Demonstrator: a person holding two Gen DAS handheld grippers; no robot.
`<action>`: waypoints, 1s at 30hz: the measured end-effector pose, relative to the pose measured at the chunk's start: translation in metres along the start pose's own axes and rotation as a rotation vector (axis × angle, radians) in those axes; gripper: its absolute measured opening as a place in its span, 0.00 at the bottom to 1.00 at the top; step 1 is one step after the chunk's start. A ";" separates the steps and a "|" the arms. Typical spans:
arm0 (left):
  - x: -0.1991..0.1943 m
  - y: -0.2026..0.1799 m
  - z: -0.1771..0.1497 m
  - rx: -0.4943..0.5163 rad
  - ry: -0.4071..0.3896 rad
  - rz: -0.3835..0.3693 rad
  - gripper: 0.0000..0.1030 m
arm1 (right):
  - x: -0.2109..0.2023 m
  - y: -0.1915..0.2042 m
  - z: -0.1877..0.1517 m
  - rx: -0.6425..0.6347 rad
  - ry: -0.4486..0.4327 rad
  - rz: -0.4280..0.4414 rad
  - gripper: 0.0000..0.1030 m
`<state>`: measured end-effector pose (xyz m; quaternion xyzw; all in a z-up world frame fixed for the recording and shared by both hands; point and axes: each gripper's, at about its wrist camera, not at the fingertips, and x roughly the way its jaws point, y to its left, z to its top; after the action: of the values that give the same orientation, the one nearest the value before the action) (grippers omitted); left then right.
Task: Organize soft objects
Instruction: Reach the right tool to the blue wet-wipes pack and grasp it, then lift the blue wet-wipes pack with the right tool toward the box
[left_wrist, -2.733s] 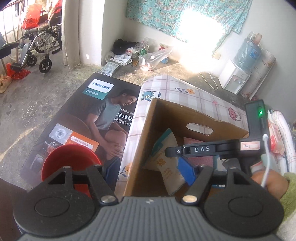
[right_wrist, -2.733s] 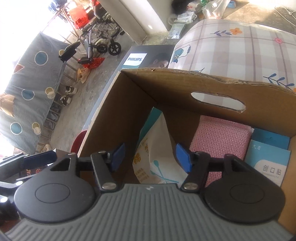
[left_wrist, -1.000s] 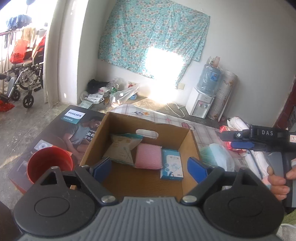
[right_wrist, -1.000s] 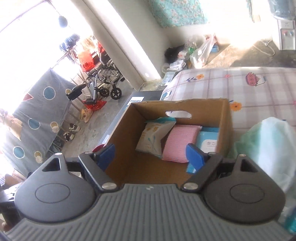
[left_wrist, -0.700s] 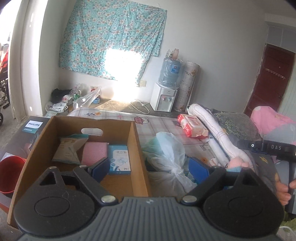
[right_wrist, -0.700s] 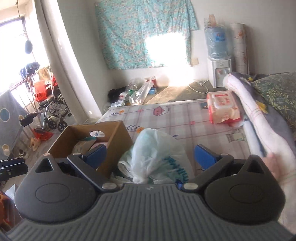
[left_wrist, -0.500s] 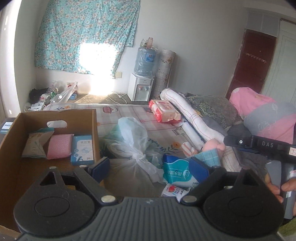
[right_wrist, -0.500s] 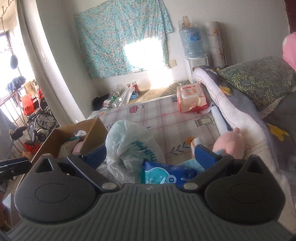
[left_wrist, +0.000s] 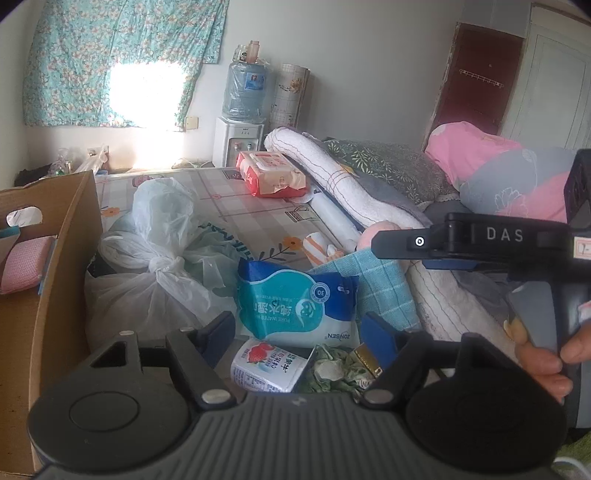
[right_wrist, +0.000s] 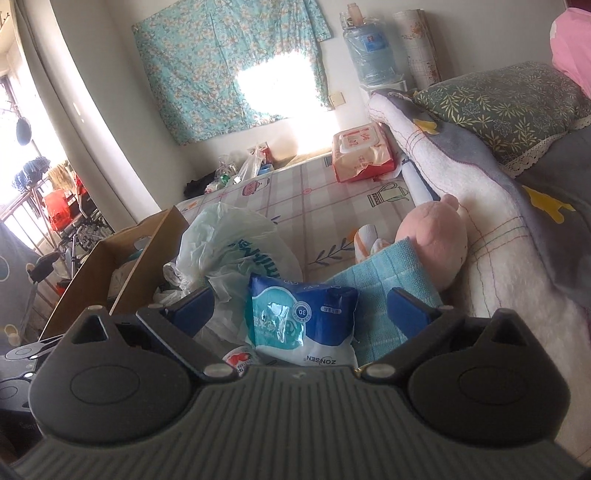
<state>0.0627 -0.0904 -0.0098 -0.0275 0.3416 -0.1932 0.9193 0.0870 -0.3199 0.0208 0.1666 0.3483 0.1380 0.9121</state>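
A blue and white wipes pack (left_wrist: 295, 302) (right_wrist: 303, 325) lies on the bed, against a teal checked cloth (left_wrist: 384, 291) (right_wrist: 380, 291). A pink plush toy (right_wrist: 436, 236) lies behind the cloth. A small strawberry-printed pack (left_wrist: 269, 363) sits in front of the wipes. My left gripper (left_wrist: 299, 332) hovers just before the wipes pack; its jaws are closing, the pack's near edge is between the pads, and neither pad touches it. My right gripper (right_wrist: 301, 306) frames the same pack with wide jaws that are closing a little and press on nothing. A hand holds it at the right of the left wrist view.
A knotted white plastic bag (left_wrist: 159, 236) (right_wrist: 229, 240) lies between the pile and the cardboard box (left_wrist: 62, 258) (right_wrist: 122, 266), which holds a pink pack (left_wrist: 22, 264). A red wipes pack (left_wrist: 273, 173) sits farther back. A rolled blanket (right_wrist: 443, 155) and pillows line the right side.
Both grippers swung right from above the cardboard box to the pile on the bed and dropped lower. The left jaws have narrowed.
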 end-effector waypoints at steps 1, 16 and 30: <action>0.007 0.000 -0.001 -0.005 0.013 -0.006 0.62 | 0.004 0.001 0.004 -0.012 0.011 0.010 0.91; 0.093 0.012 -0.005 -0.217 0.241 -0.162 0.36 | 0.123 0.024 0.038 -0.278 0.293 0.155 0.69; 0.125 0.007 0.010 -0.289 0.360 -0.181 0.73 | 0.170 0.023 0.042 -0.409 0.481 0.212 0.74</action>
<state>0.1583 -0.1314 -0.0809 -0.1544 0.5201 -0.2257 0.8091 0.2349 -0.2452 -0.0406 -0.0221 0.4993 0.3343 0.7990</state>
